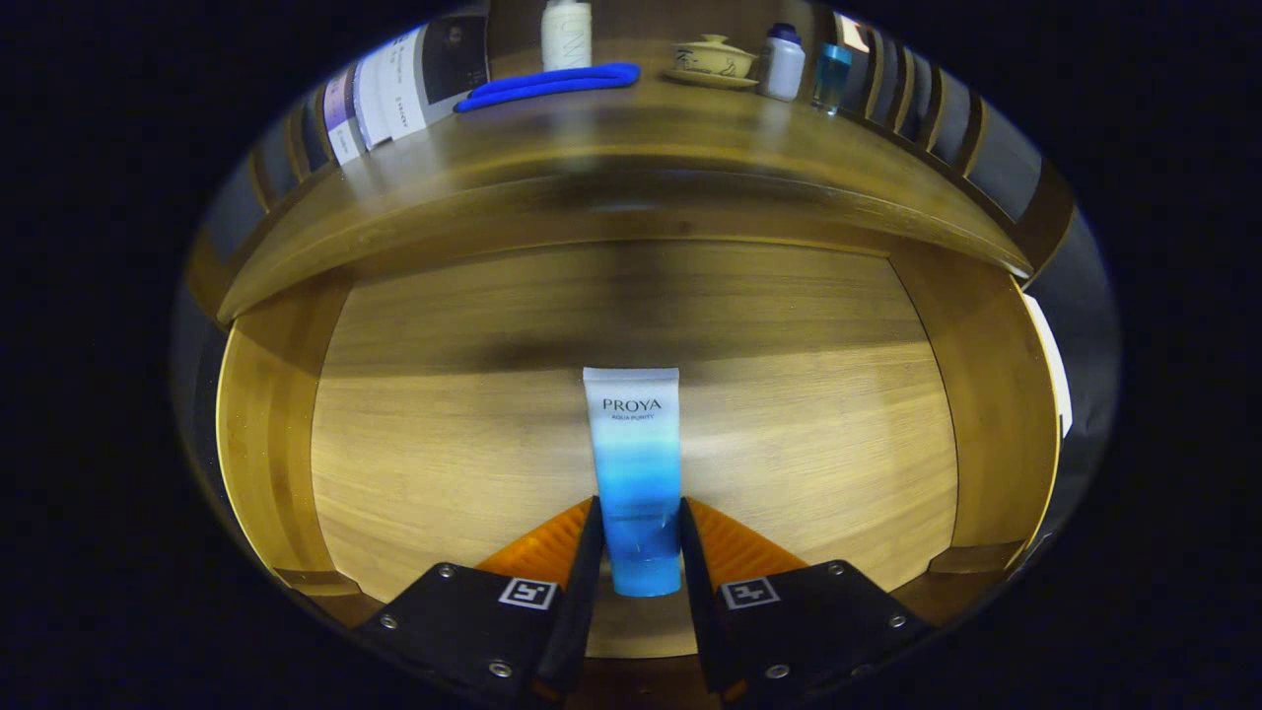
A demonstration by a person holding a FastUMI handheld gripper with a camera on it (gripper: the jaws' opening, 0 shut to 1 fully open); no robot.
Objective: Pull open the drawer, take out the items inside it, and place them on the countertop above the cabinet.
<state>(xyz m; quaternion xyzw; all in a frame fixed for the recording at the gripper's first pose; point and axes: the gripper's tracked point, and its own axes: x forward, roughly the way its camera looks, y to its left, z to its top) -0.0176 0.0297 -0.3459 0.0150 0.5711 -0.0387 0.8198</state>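
Gripping the tube point(636, 473), your fingers point(641, 537) press both its sides inside the drawer point(414, 434); at twelve o'clock the desk point(631, 138) carries bottles point(783, 61) and a blue strip point(552, 83).

White-to-blue gradient tube point(636, 473); wood-grain drawer point(808, 444); blue cloth point(552, 84).

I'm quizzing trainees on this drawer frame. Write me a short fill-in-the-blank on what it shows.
1. The gripper fingers are closed on the lower end of the ____.
2. The tube lies inside the open ____.
3. On the countertop above, the long flat object is coloured ____.

Missing words: tube; drawer; blue
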